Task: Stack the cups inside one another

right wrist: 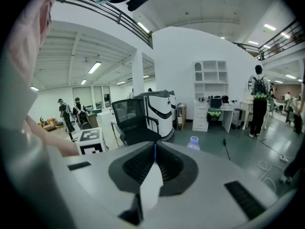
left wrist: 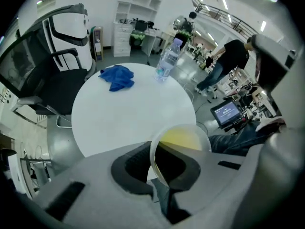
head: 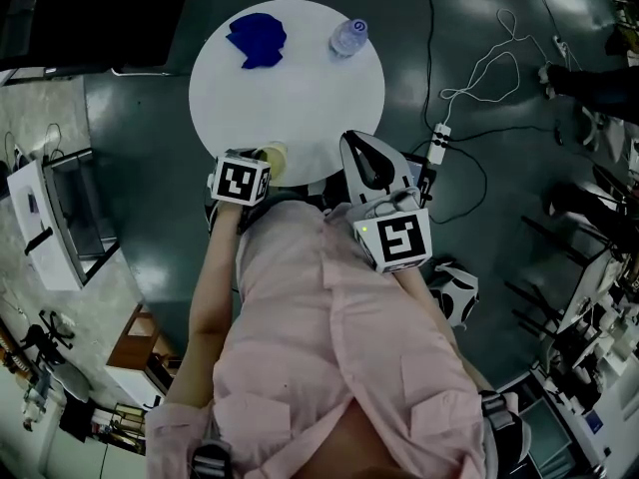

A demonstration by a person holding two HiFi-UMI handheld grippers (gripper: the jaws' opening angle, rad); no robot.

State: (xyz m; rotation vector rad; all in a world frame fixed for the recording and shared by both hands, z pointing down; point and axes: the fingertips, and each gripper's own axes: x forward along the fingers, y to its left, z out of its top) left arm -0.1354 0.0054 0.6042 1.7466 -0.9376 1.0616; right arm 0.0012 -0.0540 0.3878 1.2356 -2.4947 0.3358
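A translucent, yellowish cup (left wrist: pixel 183 140) hangs over the near edge of the round white table (left wrist: pixel 128 118). My left gripper (left wrist: pixel 156 152) is shut on the cup's rim, with the wall pinched between the dark pads, and points steeply down. In the head view the same cup (head: pixel 273 158) shows just beyond the left gripper (head: pixel 258 162) and its marker cube. My right gripper (head: pixel 351 142) is held over the table's near right edge. In the right gripper view its jaws (right wrist: pixel 155 149) are shut together with nothing between them. No other cup is in view.
A crumpled blue cloth (head: pixel 257 40) and a clear water bottle (head: pixel 347 38) are on the table's far side. A black office chair (left wrist: pixel 47 87) stands beyond the table. Cables and a power strip (head: pixel 437 143) lie on the floor to the right.
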